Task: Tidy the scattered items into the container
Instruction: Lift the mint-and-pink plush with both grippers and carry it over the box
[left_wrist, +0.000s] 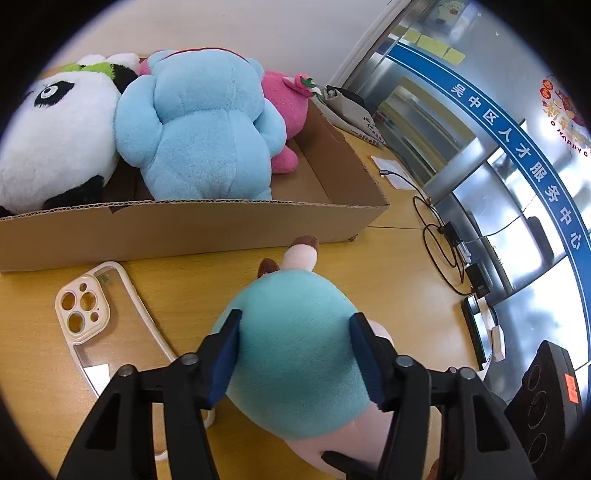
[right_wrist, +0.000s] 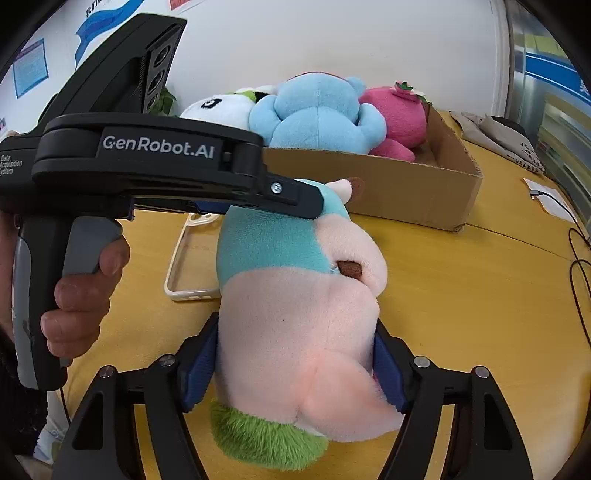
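Each black tool (left_wrist: 295, 328) has blue pads (left_wrist: 223, 354), silver screws, and, seemingly, a grey-trimmed handle lettered "GenRobot.AI".

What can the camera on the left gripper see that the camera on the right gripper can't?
Only the left wrist view shows the black speaker-like box and the blue banner with white writing.

Only the right wrist view shows the toy's shaggy green tuft and the person's hand holding the left hand-held gripper.

Both show the teal and pink plush toy, squeezed by both hand-held grippers, the clear phone case with cream rim, and the brown cardboard box holding the panda, blue and pink plush toys.
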